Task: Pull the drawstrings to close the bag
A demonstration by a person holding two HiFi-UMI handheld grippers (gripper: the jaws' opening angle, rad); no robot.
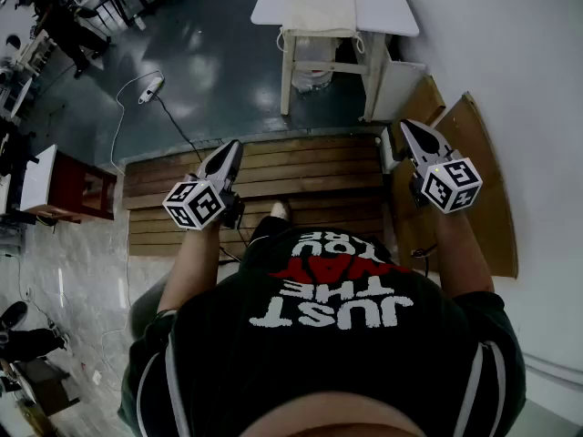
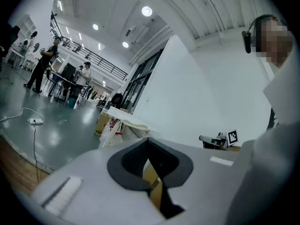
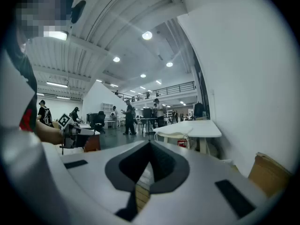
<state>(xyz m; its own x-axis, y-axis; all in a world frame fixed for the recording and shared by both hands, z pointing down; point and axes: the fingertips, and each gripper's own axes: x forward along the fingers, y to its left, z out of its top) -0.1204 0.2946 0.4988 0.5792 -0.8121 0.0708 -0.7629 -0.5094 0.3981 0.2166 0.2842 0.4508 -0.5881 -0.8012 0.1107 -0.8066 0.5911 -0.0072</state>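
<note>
Operator in a black printed T-shirt [image 1: 337,326] stands on a slatted wooden platform [image 1: 301,167] facing a white table [image 1: 383,3], a gripper raised in each hand. The cream cloth bag [image 1: 319,15] lies on the table's near edge, untouched, with its drawstrings [image 1: 281,40] looping down over that edge. A pale bucket-like container [image 1: 314,66] sits under the table between its legs.

The left gripper [image 1: 232,148] hangs well short of the table and off toward its left end, above the platform. Its own view shows the two jaws clenched tip to tip with nothing between them. The right gripper [image 1: 407,127] is held on the same near side of the table, roughly level with its right end, close to the white wall. Its jaws are likewise pressed together and empty. Neither gripper is near the bag.

Brown boards [image 1: 492,180] lean at the wall to the near right of the table. To the table's left, a white power strip [image 1: 151,88] and its cable lie on the glossy grey floor, and a dark red cabinet [image 1: 77,188] stands farther off on that side, beyond the platform's end. Both gripper views show a large hall with round ceiling lights and several people standing at workbenches far behind the table.
</note>
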